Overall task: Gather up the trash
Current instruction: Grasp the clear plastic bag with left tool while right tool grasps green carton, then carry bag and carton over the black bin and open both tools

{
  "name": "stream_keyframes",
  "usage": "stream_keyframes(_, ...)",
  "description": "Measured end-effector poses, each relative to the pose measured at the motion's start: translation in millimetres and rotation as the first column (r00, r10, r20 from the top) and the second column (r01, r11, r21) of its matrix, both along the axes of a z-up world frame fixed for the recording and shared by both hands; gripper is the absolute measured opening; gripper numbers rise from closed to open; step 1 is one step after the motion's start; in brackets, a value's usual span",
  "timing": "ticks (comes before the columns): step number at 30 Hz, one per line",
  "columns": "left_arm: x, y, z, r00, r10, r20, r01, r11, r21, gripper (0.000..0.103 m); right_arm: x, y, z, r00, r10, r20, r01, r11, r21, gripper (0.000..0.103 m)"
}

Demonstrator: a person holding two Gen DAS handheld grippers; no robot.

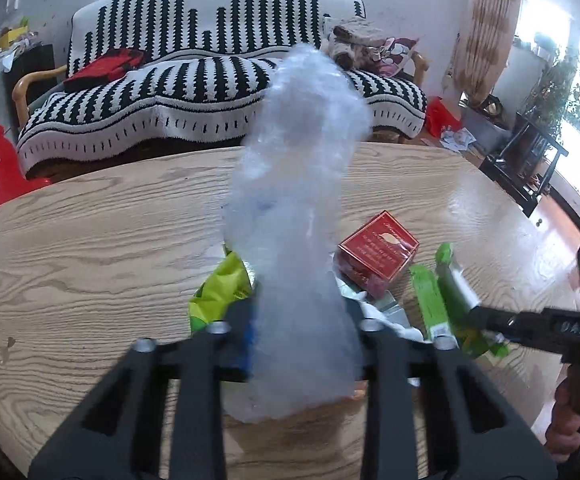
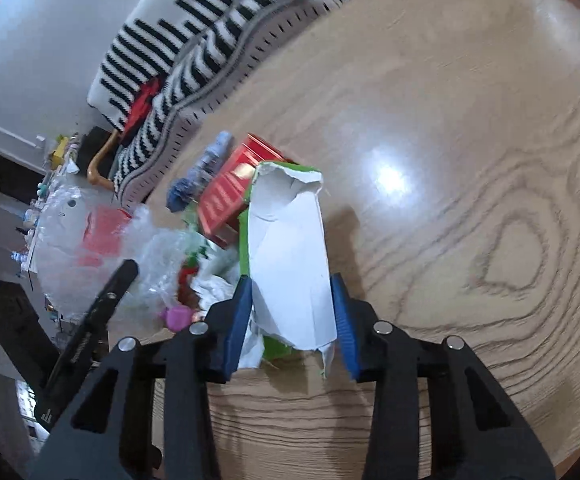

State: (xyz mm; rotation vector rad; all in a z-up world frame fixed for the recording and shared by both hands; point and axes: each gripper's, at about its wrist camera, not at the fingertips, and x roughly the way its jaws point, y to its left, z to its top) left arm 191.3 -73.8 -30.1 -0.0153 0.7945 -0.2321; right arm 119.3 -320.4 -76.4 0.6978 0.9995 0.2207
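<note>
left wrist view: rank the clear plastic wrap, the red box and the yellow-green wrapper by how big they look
1. clear plastic wrap, largest by far, though it is held in the left gripper jaws, nearest the lens, which inflates it.
2. red box.
3. yellow-green wrapper, partly hidden, so its rank against the box is unsure.

hidden: litter behind plastic wrap (image 1: 298, 216) | blurred: striped sofa (image 2: 194, 40) — right view

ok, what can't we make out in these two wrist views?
- Left wrist: the clear crumpled plastic wrap in the left claw hides the trash behind it.
- Left wrist: red square box, print too small.
- Right wrist: the torn green-and-white carton covers the litter below; sofa blurred.
</note>
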Motion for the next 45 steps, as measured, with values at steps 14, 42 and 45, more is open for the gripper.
stream_keyframes(14, -58, 20, 70, 0.988, 0.006, 0.154, 0.007, 0.997, -0.082, 0.004, -42, -2, 86, 0.960, -0.021, 0.279, 0.062, 0.988, -0.140, 0.037)
stream_keyframes(42, -285, 34, -34, 0.947, -0.253, -0.196, 0.281, 0.951, 0.131, 0.004, -261, 133, 16, 0.893, 0.444, 0.073, -0.391, 0.846, -0.364, 0.037)
stream_keyframes(45, -297, 28, -56, 0.920, -0.289, -0.264, 0.331, 0.935, 0.129, 0.004, -271, 137, -7, 0.888, 0.459, -0.002, -0.427, 0.824, -0.373, 0.037)
